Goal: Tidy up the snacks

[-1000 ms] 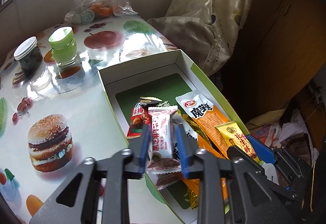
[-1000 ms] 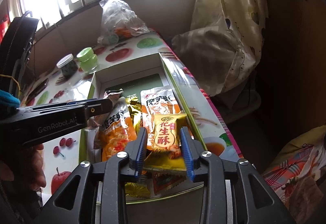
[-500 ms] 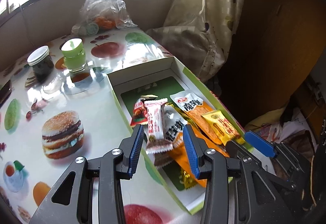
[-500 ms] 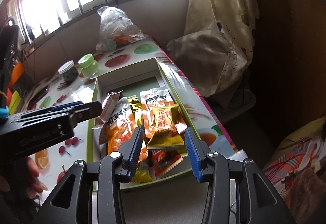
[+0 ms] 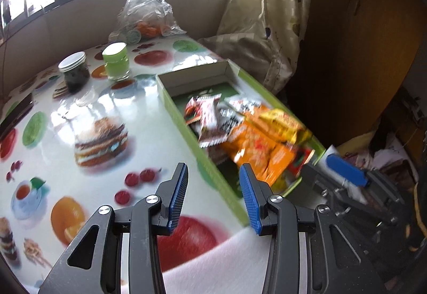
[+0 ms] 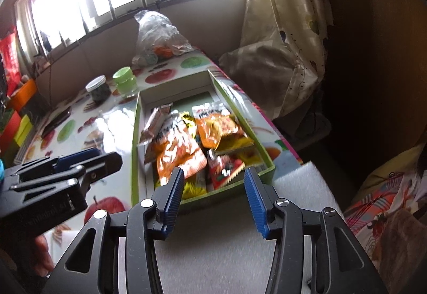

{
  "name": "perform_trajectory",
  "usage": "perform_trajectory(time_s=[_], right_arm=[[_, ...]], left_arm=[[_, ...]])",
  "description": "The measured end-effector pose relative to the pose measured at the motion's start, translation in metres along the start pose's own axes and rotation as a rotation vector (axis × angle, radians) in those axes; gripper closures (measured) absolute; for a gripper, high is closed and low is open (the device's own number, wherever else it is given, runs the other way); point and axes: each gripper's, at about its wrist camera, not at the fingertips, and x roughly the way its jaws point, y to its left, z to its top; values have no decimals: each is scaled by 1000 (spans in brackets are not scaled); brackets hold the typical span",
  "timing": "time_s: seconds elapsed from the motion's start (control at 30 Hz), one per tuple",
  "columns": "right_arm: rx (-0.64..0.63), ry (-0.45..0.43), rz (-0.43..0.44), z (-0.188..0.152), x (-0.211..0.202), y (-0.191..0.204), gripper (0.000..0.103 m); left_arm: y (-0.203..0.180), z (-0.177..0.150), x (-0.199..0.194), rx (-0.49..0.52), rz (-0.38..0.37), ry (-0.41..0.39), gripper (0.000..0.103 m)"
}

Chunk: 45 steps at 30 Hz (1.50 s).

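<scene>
Left wrist view: my left gripper (image 5: 213,195) hangs over the table's (image 5: 66,112) near edge, jaws apart, nothing between them.
Right gripper (image 6: 213,196): jaws have just been opening, now apart and empty, just short of the box's near end.
Snacks (image 6: 192,141): heaped in the green box (image 6: 134,133), packets overlapping.
Jars (image 5: 93,67): beyond the box.

the box (image 6: 134,131) lies on the tabletop (image 5: 149,149) along its right edge, with the snack packets (image 6: 192,144) piled inside it toward the near end. left of the box's far end stand two jars (image 5: 93,67) side by side; behind them, by the wall, sits a plastic bag (image 5: 145,12).
</scene>
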Motion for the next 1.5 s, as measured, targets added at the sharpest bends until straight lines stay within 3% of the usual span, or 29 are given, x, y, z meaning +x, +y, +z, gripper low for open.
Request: perform_trajectory(time_s=[0.7,0.87,1.5], right_arm=[[-8,77,-77,-58,0,6,52],[-59,74,-124,-62,2,15,50],[-55,43,-153,-66,1,17,50]], left_arm=[[2,-64,9,4,37,97,61],[8,-66,9,-22,39,84,51],[9,-68,9,-31,49,65,51]])
